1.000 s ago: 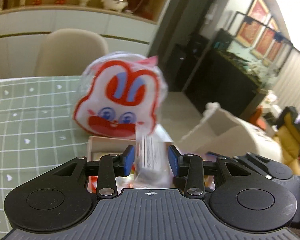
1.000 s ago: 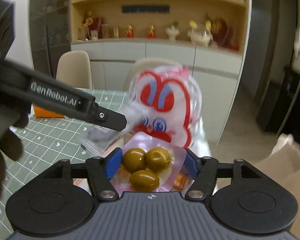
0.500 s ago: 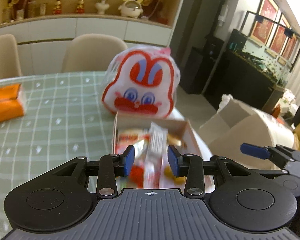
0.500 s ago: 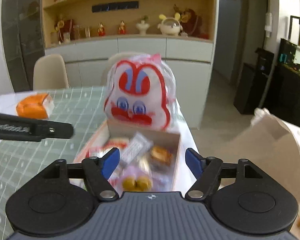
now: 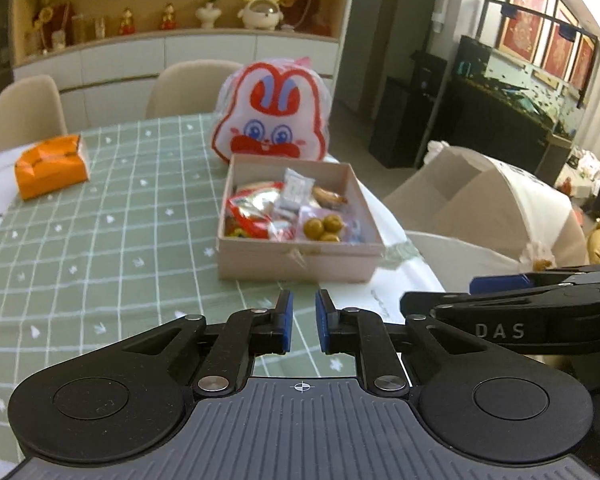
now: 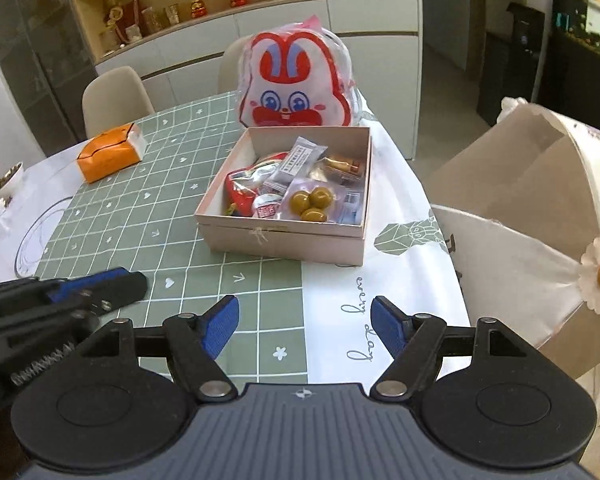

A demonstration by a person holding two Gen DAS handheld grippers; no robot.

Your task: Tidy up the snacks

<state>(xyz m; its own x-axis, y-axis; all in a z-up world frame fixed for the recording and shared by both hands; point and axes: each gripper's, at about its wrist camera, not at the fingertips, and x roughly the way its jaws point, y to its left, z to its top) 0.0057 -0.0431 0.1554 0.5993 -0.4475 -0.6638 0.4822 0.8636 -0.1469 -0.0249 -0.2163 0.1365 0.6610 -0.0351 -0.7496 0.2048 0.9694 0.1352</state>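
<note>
A pale cardboard box [image 5: 296,258] [image 6: 280,238] sits on the table with several snack packets in it, among them a clear pack of green olives [image 5: 326,226] [image 6: 311,202], a red packet [image 5: 248,212] [image 6: 242,188] and a grey sachet [image 6: 300,158]. A rabbit-face snack bag [image 5: 274,118] [image 6: 294,84] stands upright just behind the box. My left gripper [image 5: 301,318] is nearly closed and empty, low over the table in front of the box. My right gripper [image 6: 304,322] is open and empty, also in front of the box.
An orange tissue pack [image 5: 52,164] [image 6: 110,152] lies at the far left of the green checked tablecloth [image 5: 100,232]. A chair with a white cover [image 6: 540,208] stands close on the right. Beige chairs [image 5: 192,84] stand behind the table. A glass dish [image 6: 36,236] sits left.
Both grippers let go of their snack packets into the box and pulled back toward me. The left jaws closed most of the way; the right jaws stay wide.
</note>
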